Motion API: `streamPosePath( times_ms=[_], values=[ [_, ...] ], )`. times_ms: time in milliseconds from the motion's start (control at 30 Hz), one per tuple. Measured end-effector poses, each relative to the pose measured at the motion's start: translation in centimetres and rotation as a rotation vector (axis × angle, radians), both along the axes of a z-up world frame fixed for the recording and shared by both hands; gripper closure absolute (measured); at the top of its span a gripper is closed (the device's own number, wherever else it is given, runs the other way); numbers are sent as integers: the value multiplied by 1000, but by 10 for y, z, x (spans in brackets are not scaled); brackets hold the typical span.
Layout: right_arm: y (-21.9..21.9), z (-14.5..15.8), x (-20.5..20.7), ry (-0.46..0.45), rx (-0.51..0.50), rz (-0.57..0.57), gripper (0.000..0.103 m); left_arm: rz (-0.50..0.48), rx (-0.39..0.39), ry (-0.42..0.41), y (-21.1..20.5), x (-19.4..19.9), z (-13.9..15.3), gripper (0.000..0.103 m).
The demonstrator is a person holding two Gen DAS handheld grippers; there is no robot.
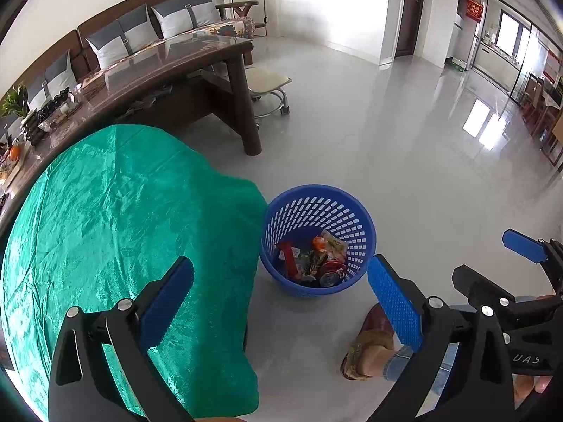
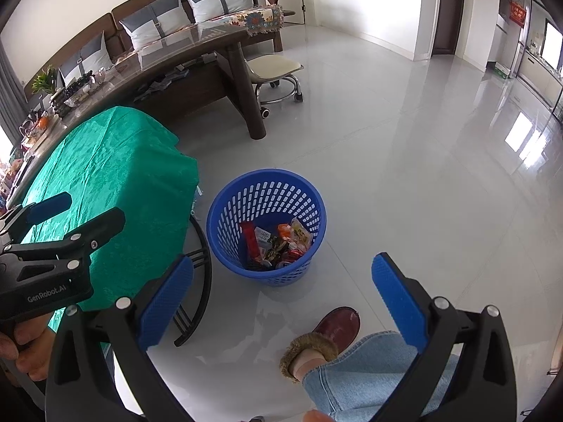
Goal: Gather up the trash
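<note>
A blue perforated waste basket [image 1: 318, 218] [image 2: 267, 197] stands on the grey floor beside a small table draped in green cloth [image 1: 116, 218] [image 2: 105, 168]. Inside lies trash [image 1: 316, 256] [image 2: 278, 242]: a red wrapper, snack packets and a crushed can. My left gripper [image 1: 281, 302] is open and empty, held above the table's edge with the basket ahead of it. My right gripper [image 2: 281, 302] is open and empty too, hovering above the floor just short of the basket. Each gripper shows at the side of the other's view, the right gripper [image 1: 492, 263] and the left gripper [image 2: 88, 211].
The person's slippered foot [image 1: 369, 341] [image 2: 330, 334] and jeans leg stand near the basket. A long dark wooden table [image 1: 158, 66] with cluttered items, a sofa behind it and a wheeled stool [image 1: 269, 88] lie beyond. Glossy open floor [image 1: 404, 133] stretches right.
</note>
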State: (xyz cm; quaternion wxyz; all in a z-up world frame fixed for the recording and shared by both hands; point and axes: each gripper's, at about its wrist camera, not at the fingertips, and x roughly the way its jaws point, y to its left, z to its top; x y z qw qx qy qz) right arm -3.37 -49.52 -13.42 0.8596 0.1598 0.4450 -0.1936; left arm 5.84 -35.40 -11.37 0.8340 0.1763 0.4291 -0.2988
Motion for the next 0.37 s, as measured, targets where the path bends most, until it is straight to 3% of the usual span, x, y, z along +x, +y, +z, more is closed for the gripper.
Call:
streamPosePath(
  times_ms=[200,267,367],
  values=[
    [1,1,3,10,-7,-4,5,14,-3,1,0,0,2,5],
    [5,1,8,15,-11,3,5,7,-6,51,5,6,2,5],
    [25,0,26,28,-25,47,5,41,-19,55,27,17,8,5]
  ],
)
